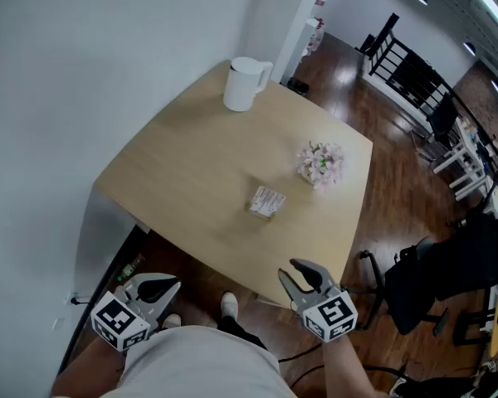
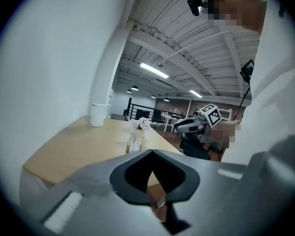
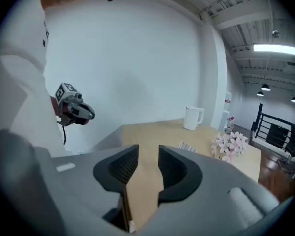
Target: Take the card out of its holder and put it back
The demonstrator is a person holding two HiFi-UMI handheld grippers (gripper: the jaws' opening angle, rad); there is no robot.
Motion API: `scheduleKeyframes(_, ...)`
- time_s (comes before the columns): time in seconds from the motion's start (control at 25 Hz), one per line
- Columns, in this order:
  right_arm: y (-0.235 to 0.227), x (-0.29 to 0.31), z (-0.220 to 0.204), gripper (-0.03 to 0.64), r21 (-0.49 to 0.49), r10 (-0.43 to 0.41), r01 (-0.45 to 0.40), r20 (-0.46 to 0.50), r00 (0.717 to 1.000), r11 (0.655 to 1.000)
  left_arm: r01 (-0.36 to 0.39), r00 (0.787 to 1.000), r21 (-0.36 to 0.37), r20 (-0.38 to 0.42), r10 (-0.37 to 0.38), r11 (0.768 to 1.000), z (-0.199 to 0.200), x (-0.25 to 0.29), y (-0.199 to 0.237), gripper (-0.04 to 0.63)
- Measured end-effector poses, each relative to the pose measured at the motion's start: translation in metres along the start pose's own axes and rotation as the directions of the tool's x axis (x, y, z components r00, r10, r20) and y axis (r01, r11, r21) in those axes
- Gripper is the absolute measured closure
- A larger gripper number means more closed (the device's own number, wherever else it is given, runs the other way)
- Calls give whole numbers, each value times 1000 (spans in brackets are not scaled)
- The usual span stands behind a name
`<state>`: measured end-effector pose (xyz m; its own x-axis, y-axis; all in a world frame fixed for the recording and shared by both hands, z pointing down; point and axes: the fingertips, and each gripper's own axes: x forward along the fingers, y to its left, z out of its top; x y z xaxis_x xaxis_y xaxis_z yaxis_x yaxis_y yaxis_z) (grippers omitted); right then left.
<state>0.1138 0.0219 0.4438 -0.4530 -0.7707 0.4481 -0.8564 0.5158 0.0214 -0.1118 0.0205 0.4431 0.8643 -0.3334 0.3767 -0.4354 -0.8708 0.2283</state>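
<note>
A small holder with a white printed card upright in it stands near the middle of the light wooden table. It also shows in the left gripper view as the card holder and in the right gripper view as the card holder. Both grippers hang short of the table's near edge, well away from the holder. My left gripper is shut, its jaw tips meeting with nothing between them. The right gripper is open and holds nothing.
A white mug stands at the table's far corner by the white wall. A bunch of pink flowers lies right of the holder. To the right, on the dark wood floor, are a black office chair and more furniture.
</note>
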Motion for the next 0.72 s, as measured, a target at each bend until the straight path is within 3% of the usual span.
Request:
scheduleKeyframes(0.32, -146, 80, -12, 483, -59, 66, -67, -29, 997, 996, -100, 994, 1, 33, 100, 995, 45, 57, 1, 591)
scheduleKeyframes(0.72, -197, 183, -54, 483, -38, 226, -233, -133, 965, 972, -325, 946, -78, -17, 325, 942, 45, 44, 13, 591)
